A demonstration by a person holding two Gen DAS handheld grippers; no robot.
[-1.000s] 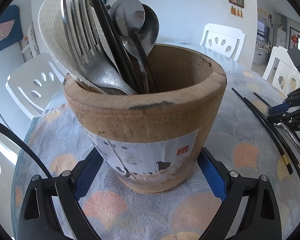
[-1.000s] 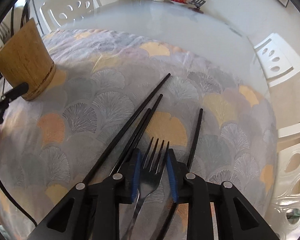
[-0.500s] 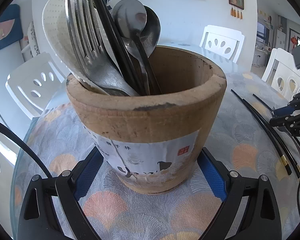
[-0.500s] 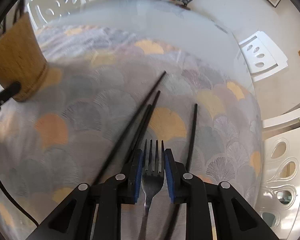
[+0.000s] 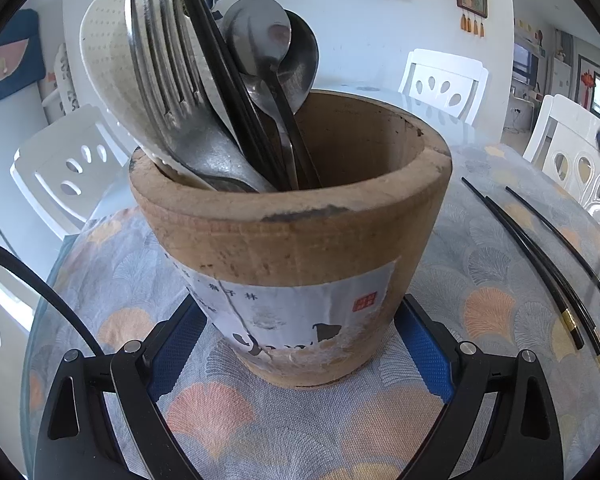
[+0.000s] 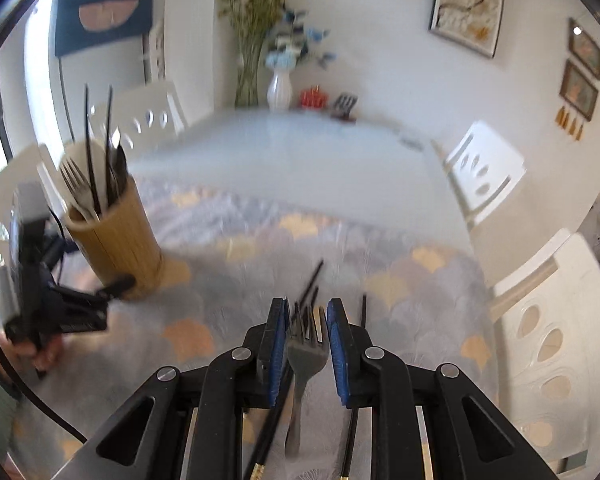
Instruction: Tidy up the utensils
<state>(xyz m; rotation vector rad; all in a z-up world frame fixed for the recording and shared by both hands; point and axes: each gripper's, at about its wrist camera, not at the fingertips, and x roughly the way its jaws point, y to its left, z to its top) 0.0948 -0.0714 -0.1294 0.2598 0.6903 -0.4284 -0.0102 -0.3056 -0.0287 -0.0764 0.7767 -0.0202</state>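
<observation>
Your right tool (image 6: pixel 308 344) grips a metal fork (image 6: pixel 305 354) by its head, blue pads (image 6: pixel 278 344) pressed on both sides, tines fwd, handle hanging below toward the cloth. Fork is clear of the bench (image 6: pixel 300 148). Right view is blurred.

Your left tool (image 5: pixel 300 344) sits wide at the base of the wooden utensil holder (image 5: pixel 292 248), one blue pad (image 5: pixel 424 344) each side. Pads look to be touching the holder's wall, but contact can't be confirmed from the left view.

Holder stands upright on the patterned cloth (image 5: pixel 480 272), left of the fork in the right view. Contents: forks (image 5: pixel 168 80), spoons (image 5: pixel 268 40), black chopsticks (image 5: pixel 220 64), a white dotted scoop (image 5: pixel 104 40), all leaning to one side. Other half of the opening is free.

Obstructions: loose black chopsticks (image 5: pixel 540 264) lie on the cloth beside the holder, apart from it; in the right view they run under and between the fork and tool fingers.

View differences: left view shows holder interior, paper label and chopsticks' gold-banded ends. Right view alone shows the held fork, your left hand (image 6: pixel 40 352) on the left tool, white chairs (image 6: pixel 484 172) round the bench, plus a white vase (image 6: pixel 279 90) w/ dried stems at the far edge.
</observation>
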